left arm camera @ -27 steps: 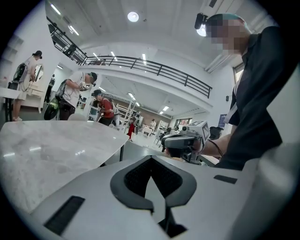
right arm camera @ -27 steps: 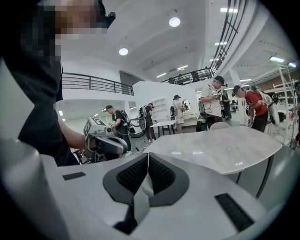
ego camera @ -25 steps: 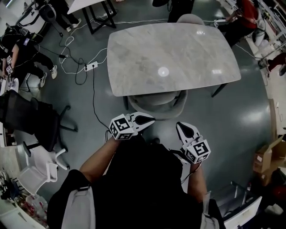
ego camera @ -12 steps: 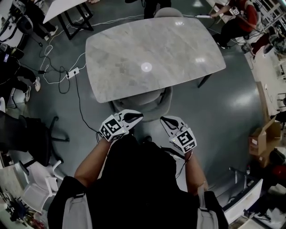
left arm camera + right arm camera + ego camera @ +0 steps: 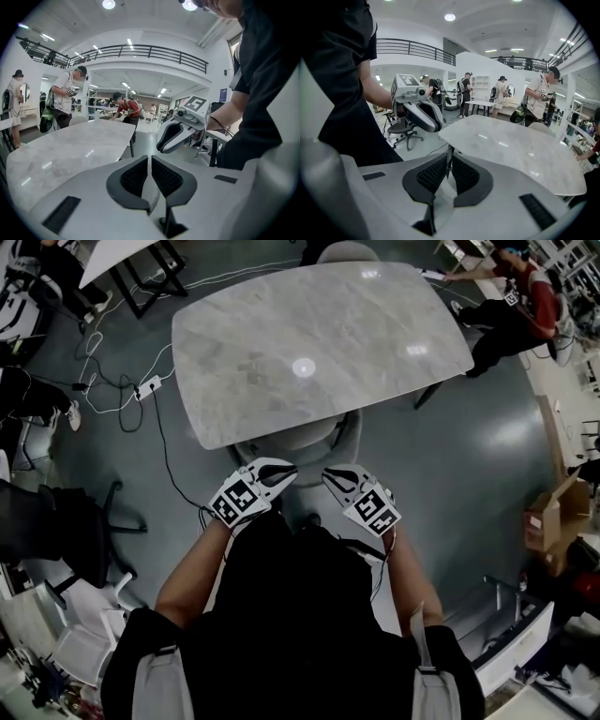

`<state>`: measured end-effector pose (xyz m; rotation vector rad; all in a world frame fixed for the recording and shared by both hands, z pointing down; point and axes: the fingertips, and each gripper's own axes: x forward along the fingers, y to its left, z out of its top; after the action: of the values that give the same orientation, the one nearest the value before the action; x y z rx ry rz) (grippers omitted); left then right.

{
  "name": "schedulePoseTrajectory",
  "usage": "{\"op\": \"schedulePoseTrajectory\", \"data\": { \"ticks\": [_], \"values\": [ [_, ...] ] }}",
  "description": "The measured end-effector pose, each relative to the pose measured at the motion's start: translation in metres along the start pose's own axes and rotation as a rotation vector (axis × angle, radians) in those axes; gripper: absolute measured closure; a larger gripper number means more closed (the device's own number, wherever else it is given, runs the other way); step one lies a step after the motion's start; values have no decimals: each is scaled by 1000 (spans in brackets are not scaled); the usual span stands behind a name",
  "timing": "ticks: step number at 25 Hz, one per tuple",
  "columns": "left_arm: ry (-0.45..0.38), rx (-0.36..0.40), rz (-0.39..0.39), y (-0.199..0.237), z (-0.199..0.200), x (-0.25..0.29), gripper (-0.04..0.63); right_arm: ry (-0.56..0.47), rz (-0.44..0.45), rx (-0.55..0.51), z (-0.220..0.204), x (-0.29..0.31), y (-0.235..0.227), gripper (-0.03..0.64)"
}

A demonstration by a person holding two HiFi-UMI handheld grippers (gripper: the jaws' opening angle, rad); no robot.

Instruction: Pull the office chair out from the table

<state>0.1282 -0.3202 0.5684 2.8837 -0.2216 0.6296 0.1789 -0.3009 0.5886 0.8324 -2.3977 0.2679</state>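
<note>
No writing, label, brand or number can be read in any view.

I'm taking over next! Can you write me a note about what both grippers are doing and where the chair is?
Left hand-held gripper: shut, empty, in front of the chair back.
Right hand-held gripper: shut, empty, beside it.
Office chair: tucked under the near edge of the table.
Done: nothing gripped yet.
Left: open the jaws, grip the chair back, pull it toward you.

Open lab hall, mezzanine railing, floor cables
</note>
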Motion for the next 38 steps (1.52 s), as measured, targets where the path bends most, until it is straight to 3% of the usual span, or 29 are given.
{"op": "schedulePoseTrajectory", "data": {
  "ticks": [4, 11, 24, 30, 38],
  "values": [
    [52, 11, -5, 4, -11, 6, 550, 55, 26, -34, -13, 11, 0, 585],
    [159, 16, -46, 3, -45, 18, 495, 179, 96, -127, -42, 36, 17, 508],
    [386, 174, -140, -13, -98, 63, 373, 387, 191, -329, -89, 66, 25, 403],
    [443, 208, -173, -21, -113, 79, 368, 411, 205, -355, -101, 72, 21, 397],
    [454, 212, -180, -23, -121, 79, 368, 420, 196, -352, -104, 76, 20, 397]
  ]
}}
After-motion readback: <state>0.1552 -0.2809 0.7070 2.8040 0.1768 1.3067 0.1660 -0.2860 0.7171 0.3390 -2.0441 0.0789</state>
